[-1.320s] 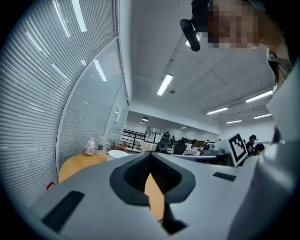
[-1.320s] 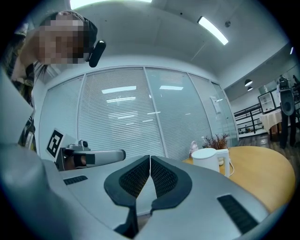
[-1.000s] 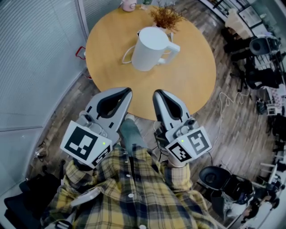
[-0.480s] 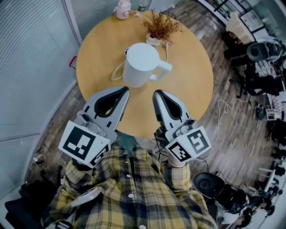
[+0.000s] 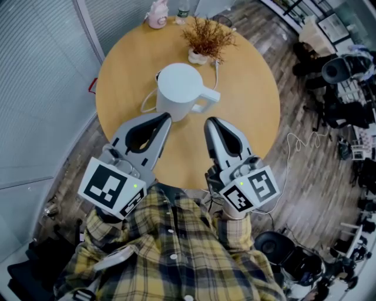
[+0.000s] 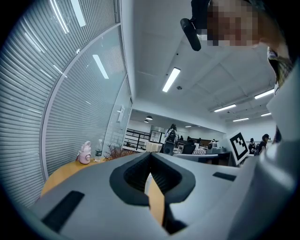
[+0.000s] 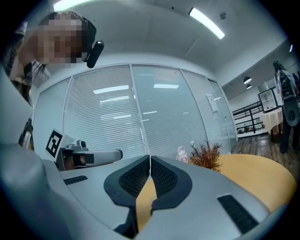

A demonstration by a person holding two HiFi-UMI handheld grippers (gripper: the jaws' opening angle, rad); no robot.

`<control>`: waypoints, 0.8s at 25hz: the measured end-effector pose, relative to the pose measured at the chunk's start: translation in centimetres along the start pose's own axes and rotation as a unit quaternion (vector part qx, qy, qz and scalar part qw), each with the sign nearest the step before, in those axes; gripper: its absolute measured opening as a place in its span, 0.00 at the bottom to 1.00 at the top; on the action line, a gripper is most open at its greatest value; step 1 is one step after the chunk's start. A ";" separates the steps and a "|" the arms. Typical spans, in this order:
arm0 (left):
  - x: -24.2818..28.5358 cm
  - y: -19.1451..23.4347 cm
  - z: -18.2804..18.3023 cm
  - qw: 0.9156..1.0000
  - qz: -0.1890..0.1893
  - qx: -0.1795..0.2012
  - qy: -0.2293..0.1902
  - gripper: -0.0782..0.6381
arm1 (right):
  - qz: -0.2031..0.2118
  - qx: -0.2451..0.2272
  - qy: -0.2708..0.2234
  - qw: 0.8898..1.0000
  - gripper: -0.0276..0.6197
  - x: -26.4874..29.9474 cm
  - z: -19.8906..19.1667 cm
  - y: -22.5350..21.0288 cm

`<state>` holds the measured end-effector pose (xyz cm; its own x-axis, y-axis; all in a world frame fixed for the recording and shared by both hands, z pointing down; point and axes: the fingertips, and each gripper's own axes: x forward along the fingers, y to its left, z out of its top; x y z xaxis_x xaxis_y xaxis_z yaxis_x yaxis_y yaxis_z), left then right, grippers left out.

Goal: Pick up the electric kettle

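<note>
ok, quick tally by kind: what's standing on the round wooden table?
White electric kettle: 1
Dried brown plant in small white pot: 1
Small pink rounded ornament: 1
Clear plastic bottle: 1
Total: 4

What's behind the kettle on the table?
Right behind the electric kettle: a dried plant in a small pot. At the table's far edge: a pink container and a clear bottle. The kettle covers its base.
</note>
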<state>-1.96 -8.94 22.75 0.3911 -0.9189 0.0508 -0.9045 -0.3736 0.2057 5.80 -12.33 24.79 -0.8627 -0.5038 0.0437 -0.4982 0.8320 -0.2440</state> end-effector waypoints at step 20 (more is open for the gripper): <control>3.6 5.7 1.7 0.995 -0.099 0.018 0.026 0.11 | -0.104 0.016 -0.019 0.994 0.09 5.5 0.4 -1.7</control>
<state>-6.03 -14.66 22.42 0.5702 -0.8191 0.0630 -0.8137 -0.5525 0.1808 1.99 -16.64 25.05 -0.7368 -0.6735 0.0591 -0.6622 0.7013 -0.2639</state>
